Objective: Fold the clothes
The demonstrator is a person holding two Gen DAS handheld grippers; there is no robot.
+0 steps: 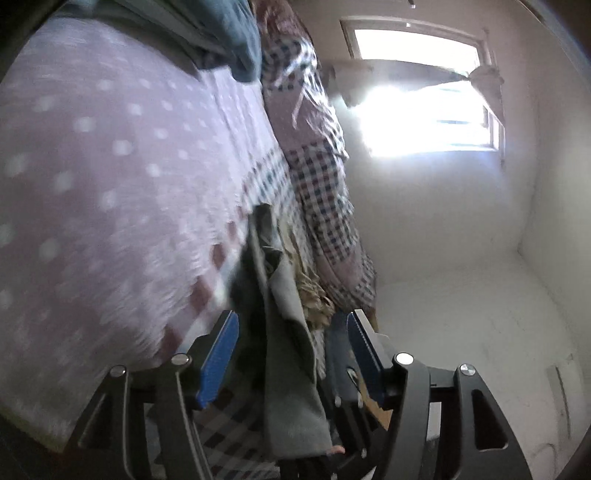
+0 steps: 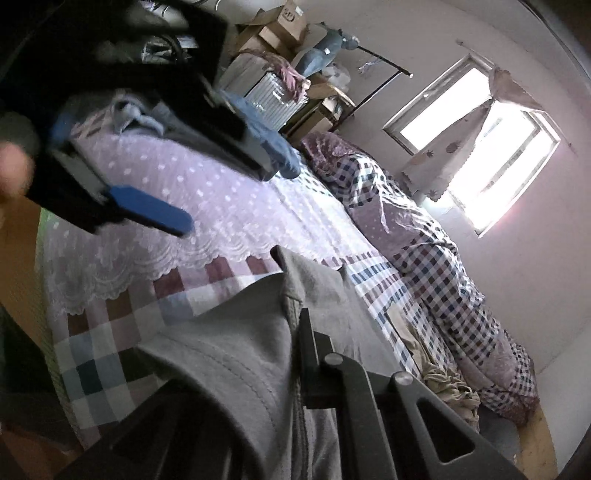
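A grey garment (image 2: 236,332) with a zipper is lifted over the bed. My right gripper (image 2: 295,325) is shut on the grey garment, whose cloth drapes over its fingers and hides the left one. In the left wrist view the same grey garment (image 1: 288,369) hangs between the blue pads, which stand wide apart and do not pinch it. My left gripper (image 1: 291,350) is open. It also shows in the right wrist view (image 2: 147,210), blurred, at the upper left above the bed.
A bed with a lilac dotted lace cover (image 2: 207,199) and checked sheet (image 2: 110,350). A checked quilt (image 2: 424,258) lies bunched along the wall side. Blue clothes (image 2: 273,144) and a beige cloth (image 2: 443,380) lie on the bed. Boxes (image 2: 280,33) and a window (image 2: 480,144) lie beyond.
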